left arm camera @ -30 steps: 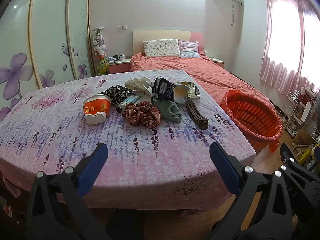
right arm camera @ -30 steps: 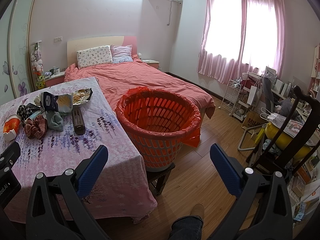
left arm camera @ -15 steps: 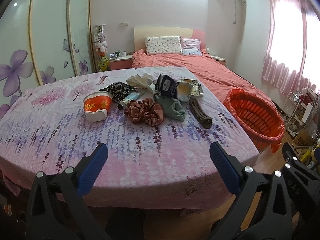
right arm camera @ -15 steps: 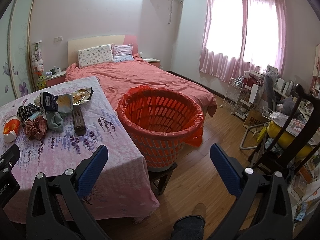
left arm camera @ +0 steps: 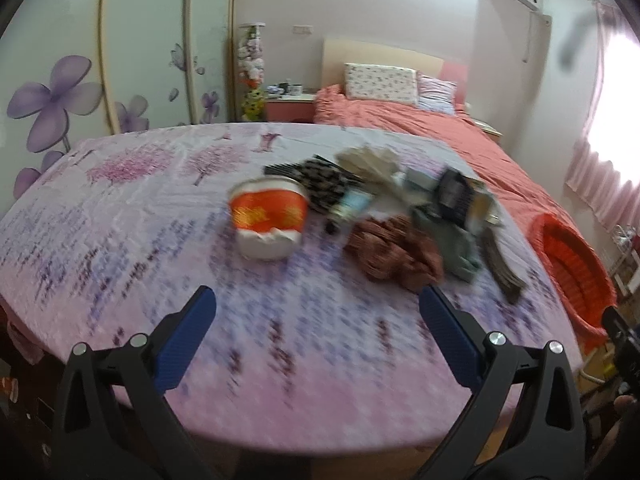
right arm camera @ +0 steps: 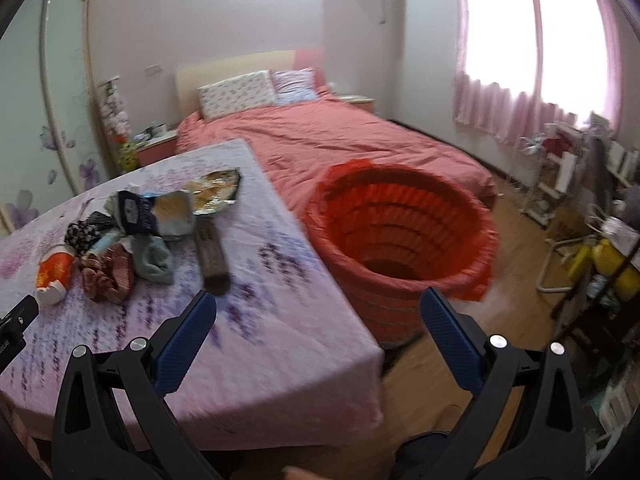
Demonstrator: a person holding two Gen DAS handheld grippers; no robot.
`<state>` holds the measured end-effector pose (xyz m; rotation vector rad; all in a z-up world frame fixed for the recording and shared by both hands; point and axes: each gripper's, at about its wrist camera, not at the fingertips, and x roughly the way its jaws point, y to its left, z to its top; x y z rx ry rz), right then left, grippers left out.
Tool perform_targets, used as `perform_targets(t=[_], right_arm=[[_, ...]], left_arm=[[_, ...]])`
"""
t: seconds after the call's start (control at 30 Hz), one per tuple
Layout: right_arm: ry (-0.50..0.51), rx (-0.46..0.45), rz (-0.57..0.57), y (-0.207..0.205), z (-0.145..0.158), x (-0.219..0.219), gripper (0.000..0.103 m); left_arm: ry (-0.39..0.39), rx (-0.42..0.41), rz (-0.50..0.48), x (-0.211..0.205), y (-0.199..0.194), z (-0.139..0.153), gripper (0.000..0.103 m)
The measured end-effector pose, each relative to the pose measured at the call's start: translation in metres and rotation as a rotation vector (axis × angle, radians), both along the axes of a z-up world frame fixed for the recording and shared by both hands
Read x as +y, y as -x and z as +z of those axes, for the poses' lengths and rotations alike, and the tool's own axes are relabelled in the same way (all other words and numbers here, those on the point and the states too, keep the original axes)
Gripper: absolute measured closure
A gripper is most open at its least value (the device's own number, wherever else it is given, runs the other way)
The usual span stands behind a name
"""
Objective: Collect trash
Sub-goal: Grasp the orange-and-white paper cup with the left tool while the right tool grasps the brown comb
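Note:
A pile of items lies on the table with the pink floral cloth [left arm camera: 120, 240]: an orange and white paper cup [left arm camera: 267, 216] on its side, a dark snack bag [left arm camera: 454, 196], a foil wrapper [right arm camera: 218, 190], a brown checked cloth [left arm camera: 394, 252], a green cloth [left arm camera: 460, 248] and a long dark wrapper [left arm camera: 502, 268]. An orange basket with a red liner [right arm camera: 400, 236] stands right of the table. My left gripper [left arm camera: 318, 316] is open and empty over the table's near part. My right gripper [right arm camera: 318, 316] is open and empty above the table's right corner and the basket.
A bed with a coral cover [right arm camera: 360, 152] lies behind the table. Wardrobe doors with purple flowers [left arm camera: 60, 92] are at the left. Chairs, a rack and clutter [right arm camera: 580, 200] stand under the curtained window at the right. Wooden floor [right arm camera: 460, 360] runs beside the basket.
Both grippers have moved forward and up toward the table. The left view has come closer to the cup and the pile. The right view has swung left, over the table corner and the basket.

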<state>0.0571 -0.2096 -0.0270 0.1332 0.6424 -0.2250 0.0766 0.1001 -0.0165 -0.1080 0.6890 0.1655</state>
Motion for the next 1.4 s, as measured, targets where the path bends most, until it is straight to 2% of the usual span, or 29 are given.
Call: perform_targets(t=[0.1,0.2,0.27,0.37,0.5,0.63,0.77,1.07,1.2,1.4], right_arm=[[-0.058,0.006,0.065,-0.024,-0.001,0.006,0.007],[-0.113,0.029,0.130,-0.052,-0.005,0.016,0.020],[-0.147,0.065,0.162,-0.074,-0.013,0.023,0.034],[-0.189,0.115,0.186,-0.101,-0.026,0.031,0.041],[-0.195,0.167,0.213,-0.120,-0.037,0.041,0.043],[-0.176,0.214,0.229,-0.132,-0.044,0.048,0.054],[-0.104,0.225,0.221,-0.137,-0.046,0.053,0.067],[-0.136,0.213,0.177,-0.158,-0.044,0.043,0.069],[-0.124,0.210,0.172,-0.163,-0.046,0.049,0.068],[-0.135,0.209,0.175,-0.160,-0.047,0.050,0.068]], left_arm=[[-0.016,0.003,0.025,0.019,-0.016,-0.002,0.004],[-0.018,0.018,0.050,0.034,-0.031,-0.007,0.004],[-0.014,0.036,0.064,0.043,-0.041,-0.011,0.004],[-0.015,0.047,0.082,0.051,-0.051,-0.018,0.004],[-0.017,0.061,0.091,0.056,-0.061,-0.026,0.004],[-0.006,0.081,0.089,0.061,-0.073,-0.034,0.004],[0.001,0.093,0.088,0.064,-0.084,-0.038,0.004],[-0.005,0.128,0.080,0.066,-0.111,-0.045,0.005],[-0.005,0.155,0.075,0.067,-0.122,-0.050,0.008],[0.046,0.213,0.062,0.075,-0.138,-0.063,0.015]])
